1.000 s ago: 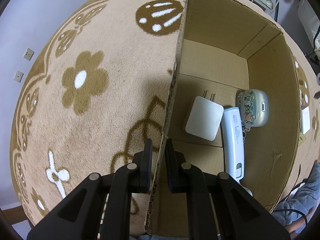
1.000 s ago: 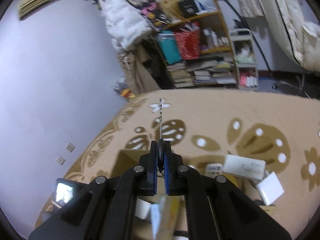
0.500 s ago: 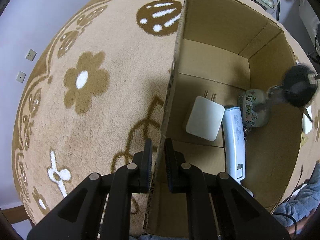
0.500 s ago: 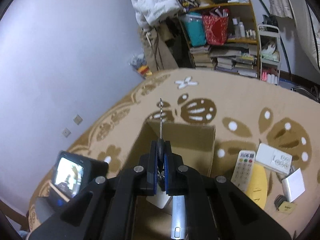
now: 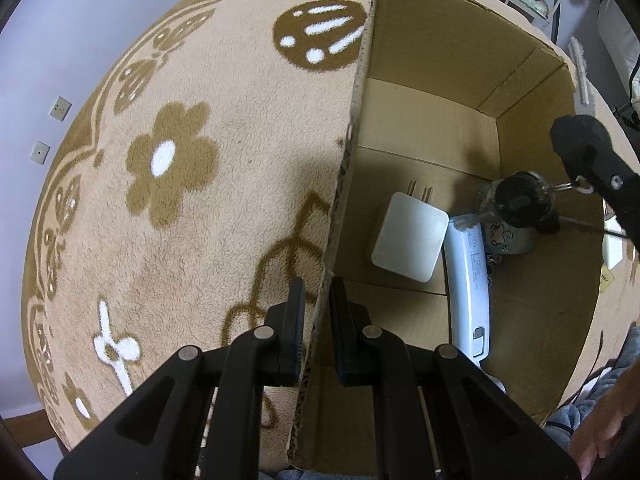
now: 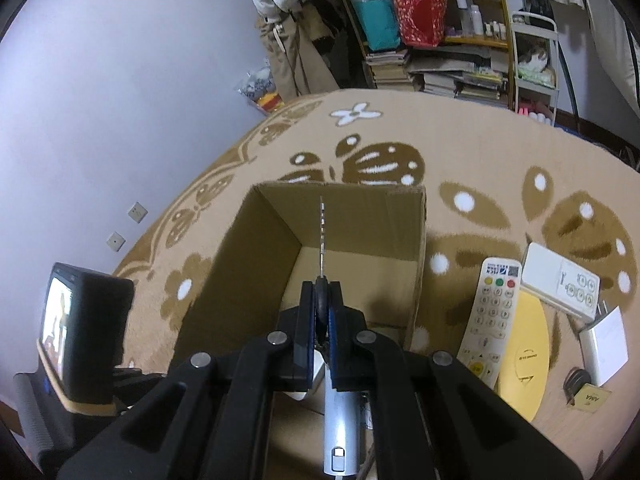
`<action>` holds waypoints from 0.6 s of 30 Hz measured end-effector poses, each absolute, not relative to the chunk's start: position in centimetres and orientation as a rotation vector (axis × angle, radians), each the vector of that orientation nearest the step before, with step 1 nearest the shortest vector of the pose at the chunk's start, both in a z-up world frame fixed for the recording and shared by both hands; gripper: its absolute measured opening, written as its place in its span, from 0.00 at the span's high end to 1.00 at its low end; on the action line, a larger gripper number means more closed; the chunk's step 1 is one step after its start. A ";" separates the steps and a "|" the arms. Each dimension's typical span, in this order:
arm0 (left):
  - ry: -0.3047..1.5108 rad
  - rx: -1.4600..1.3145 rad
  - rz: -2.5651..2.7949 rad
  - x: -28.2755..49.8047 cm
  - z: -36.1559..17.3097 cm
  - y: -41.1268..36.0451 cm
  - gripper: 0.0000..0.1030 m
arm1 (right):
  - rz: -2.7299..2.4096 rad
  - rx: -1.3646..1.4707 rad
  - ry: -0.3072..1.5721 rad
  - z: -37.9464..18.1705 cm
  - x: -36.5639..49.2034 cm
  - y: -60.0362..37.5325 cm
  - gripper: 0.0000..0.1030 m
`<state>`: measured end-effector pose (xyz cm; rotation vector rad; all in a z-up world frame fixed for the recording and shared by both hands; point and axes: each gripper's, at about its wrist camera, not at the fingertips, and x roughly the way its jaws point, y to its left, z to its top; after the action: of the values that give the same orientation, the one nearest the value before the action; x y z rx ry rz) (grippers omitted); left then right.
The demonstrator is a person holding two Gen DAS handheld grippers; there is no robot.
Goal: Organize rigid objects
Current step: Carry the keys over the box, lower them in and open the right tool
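Left wrist view: the left gripper (image 5: 316,312) points down at the bottom centre of the frame, its jaws narrowed onto the near wall of an open cardboard box (image 5: 452,56), one finger outside and one inside. The box stands on a tan rug (image 5: 180,160) with brown flowers. On the box floor, right of centre, lie a white charger (image 5: 408,248) with its prongs pointing up-frame, a long white device (image 5: 468,284) just beside it, and a small pale green case (image 5: 510,236) with cartoon stickers. At the right edge the right gripper (image 5: 580,184) reaches in over the box, clamped on a key (image 5: 520,200) with a black head that hangs above the green case.

Right wrist view: the right gripper (image 6: 322,300) sits at lower centre, jaws closed tight on the key's black head, its thin metal blade (image 6: 321,236) sticking up-frame over the box opening (image 6: 340,216). Right of the box on the rug lie a white remote (image 6: 490,312), a yellow disc (image 6: 524,356), a white button panel (image 6: 560,284) and a white adapter (image 6: 606,344). At lower left, a black unit with a lit screen (image 6: 80,328).
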<state>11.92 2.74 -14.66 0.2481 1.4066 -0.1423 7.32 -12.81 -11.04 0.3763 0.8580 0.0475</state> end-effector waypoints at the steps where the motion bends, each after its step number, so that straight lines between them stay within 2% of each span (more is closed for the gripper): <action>1: 1.407 0.246 -0.142 11.9 -14.7 2.7 0.89 | 0.050 0.376 0.859 -11.0 7.3 -12.9 0.93; 14: 1.411 0.239 -0.146 12.0 -14.7 2.9 0.89 | 0.019 0.423 0.845 -9.6 7.1 -14.6 0.90; 16: 1.412 0.235 -0.146 12.0 -14.7 2.9 0.89 | -0.031 0.383 0.841 -9.1 6.9 -14.8 0.86; 18: 1.413 0.232 -0.146 12.0 -14.7 2.9 0.89 | -0.067 0.343 0.824 -8.6 6.6 -15.0 0.76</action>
<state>11.98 2.94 -14.70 0.2318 1.4132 -0.1463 6.60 -15.00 -8.63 0.3427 0.8238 -0.0675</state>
